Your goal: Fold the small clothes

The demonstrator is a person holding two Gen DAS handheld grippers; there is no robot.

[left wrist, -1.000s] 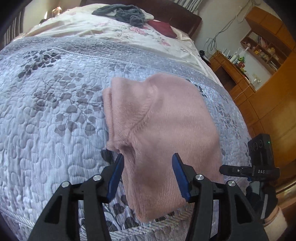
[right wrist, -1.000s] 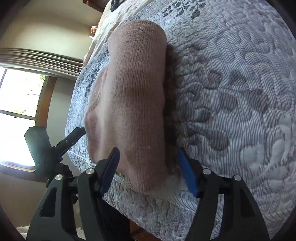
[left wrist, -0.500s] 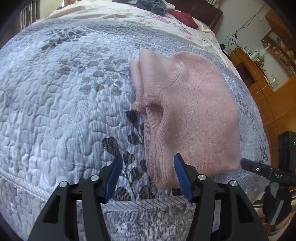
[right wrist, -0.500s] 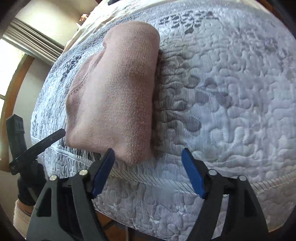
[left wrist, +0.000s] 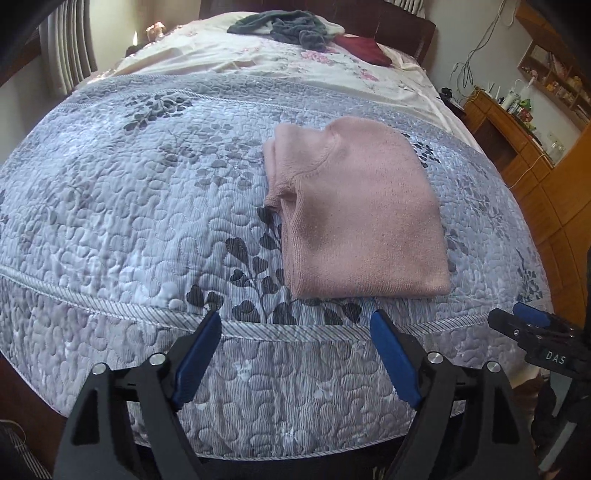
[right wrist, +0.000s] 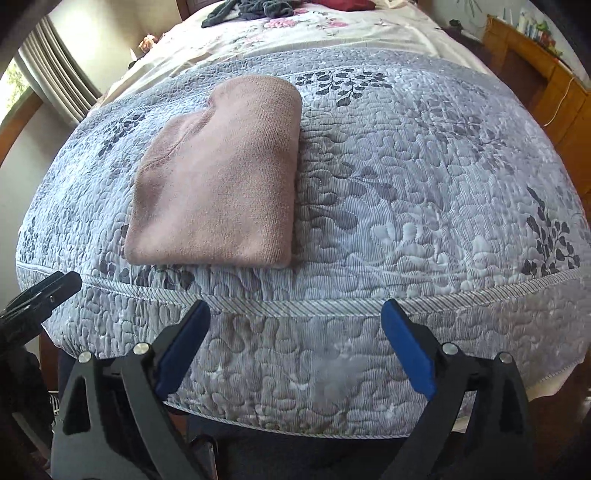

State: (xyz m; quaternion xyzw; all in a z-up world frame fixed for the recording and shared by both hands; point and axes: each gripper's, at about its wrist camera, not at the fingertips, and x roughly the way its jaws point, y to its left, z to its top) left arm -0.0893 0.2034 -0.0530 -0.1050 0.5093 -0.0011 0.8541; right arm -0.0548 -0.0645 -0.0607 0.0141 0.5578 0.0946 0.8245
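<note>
1. Bedding fills my left wrist view: a grey-blue quilted bedspread (left wrist: 140, 206) with dark leaf prints covers the near end of the bed, and a cream floral sheet (left wrist: 280, 62) lies beyond it.
2. On that sheet, far back, I see a heap of dark grey clothes (left wrist: 291, 26) and, just beside it, a dark red cloth (left wrist: 364, 50). Curtains (left wrist: 68, 59) hang at the left; wooden cabinets (left wrist: 517, 147) with small bottles on top line the right wall.
3. My folded pink sweater (left wrist: 358, 210) rests flat on the bedspread near its front edge, well apart from the far heap.
4. My left hand-held gripper (left wrist: 295, 354) hangs in front of the bed edge, fingers spread wide, holding nothing. The tip of the right hand-held gripper shows at the right edge.
5. In the right wrist view, the same bedspread (right wrist: 424, 192) bulges across the frame, with a window and curtains (right wrist: 55, 85) at the left and cabinets (right wrist: 546, 85) at the right.
6. The sweater (right wrist: 221, 181) lies left of centre, nothing on it.
7. My right hand-held gripper (right wrist: 295, 347) is wide apart and empty, short of the bed edge.
</note>
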